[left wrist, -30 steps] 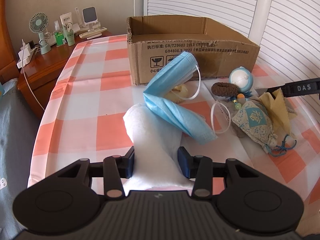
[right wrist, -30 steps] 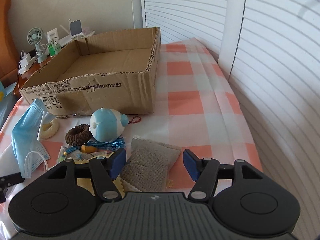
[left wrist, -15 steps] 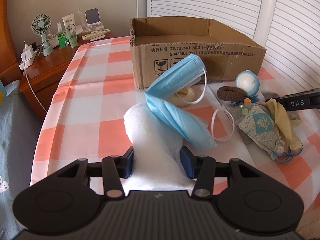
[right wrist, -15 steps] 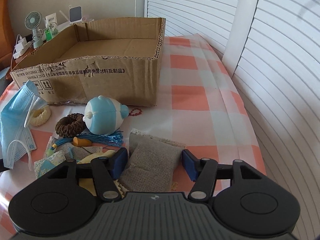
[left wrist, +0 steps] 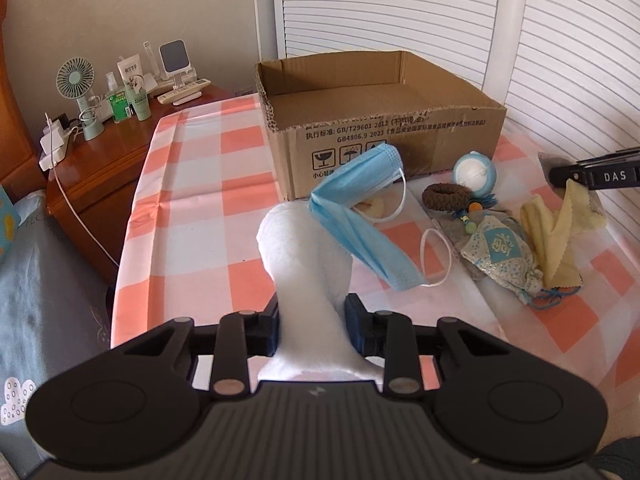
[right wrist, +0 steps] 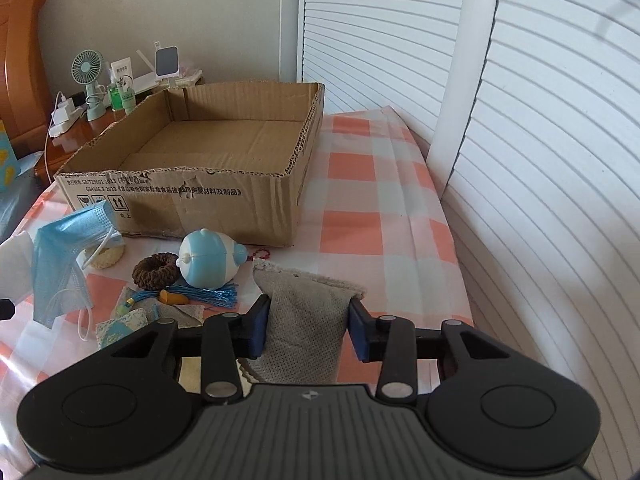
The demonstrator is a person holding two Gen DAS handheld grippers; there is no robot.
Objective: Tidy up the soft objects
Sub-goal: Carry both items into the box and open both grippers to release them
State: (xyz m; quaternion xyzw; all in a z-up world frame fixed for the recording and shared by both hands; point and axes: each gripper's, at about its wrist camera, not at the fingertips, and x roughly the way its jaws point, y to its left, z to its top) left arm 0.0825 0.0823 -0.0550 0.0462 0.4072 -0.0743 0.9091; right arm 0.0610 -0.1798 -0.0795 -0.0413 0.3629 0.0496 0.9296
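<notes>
My left gripper (left wrist: 312, 328) has a white cloth (left wrist: 296, 248) between its closing jaws, and the pads squeeze it into a narrow neck. The cloth stands raised off the checked tablecloth (left wrist: 200, 216), with a blue face mask (left wrist: 356, 216) draped over its top. In the right wrist view my right gripper (right wrist: 308, 332) is closing on a grey mesh pouch (right wrist: 308, 304), pads pressing both sides, its far end lifted. An open cardboard box (right wrist: 200, 196) stands behind, empty inside. The right gripper's tip (left wrist: 596, 176) shows at the right edge of the left wrist view.
A blue-white ball toy (right wrist: 208, 260), brown scrunchie (right wrist: 154, 270), cream scrunchie (left wrist: 374, 210), patterned sachet (left wrist: 500, 252) and yellow cloth (left wrist: 560, 232) lie before the box. A wooden nightstand (left wrist: 100, 168) with a fan (left wrist: 80, 80) stands left. Slatted shutters (right wrist: 540, 160) close the right side.
Both pairs of jaws have narrowed onto their items. The white cloth with the mask and the grey pouch have both risen with the grippers.
</notes>
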